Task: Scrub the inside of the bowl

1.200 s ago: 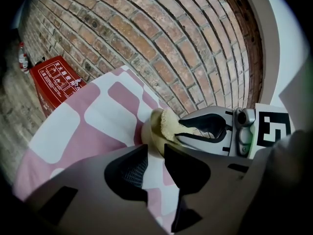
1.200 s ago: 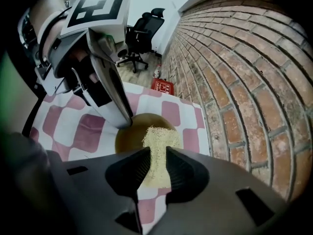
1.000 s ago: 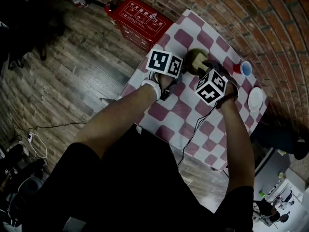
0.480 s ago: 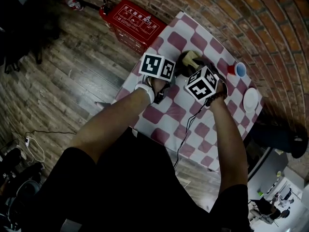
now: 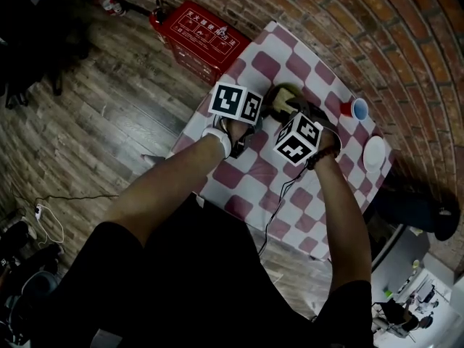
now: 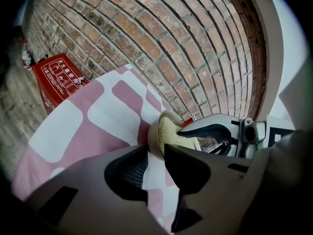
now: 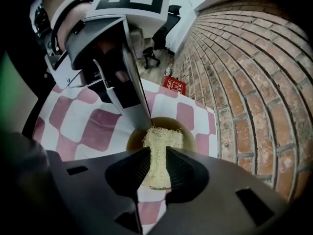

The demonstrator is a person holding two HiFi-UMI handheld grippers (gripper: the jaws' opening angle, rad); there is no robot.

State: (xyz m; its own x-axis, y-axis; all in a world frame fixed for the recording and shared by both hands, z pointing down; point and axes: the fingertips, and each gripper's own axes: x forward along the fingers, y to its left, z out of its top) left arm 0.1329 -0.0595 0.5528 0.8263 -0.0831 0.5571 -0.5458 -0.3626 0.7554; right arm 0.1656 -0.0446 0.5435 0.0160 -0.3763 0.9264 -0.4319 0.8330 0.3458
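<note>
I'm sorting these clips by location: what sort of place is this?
Likely an indoor café-style or staged dining corner: a pink checkered tablecloth, a brick wall behind it, and a wood-plank floor.

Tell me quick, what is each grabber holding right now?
Left gripper: closed on the rim of the round tan bowl.
Right gripper: closed on the pale yellow fibrous scrub pad, which reaches into that bowl.

One bowl (image 6: pixel 154 130), one sponge (image 7: pixel 162 139), two claws (image 6: pixel 156 153) (image 7: pixel 157 156)
</note>
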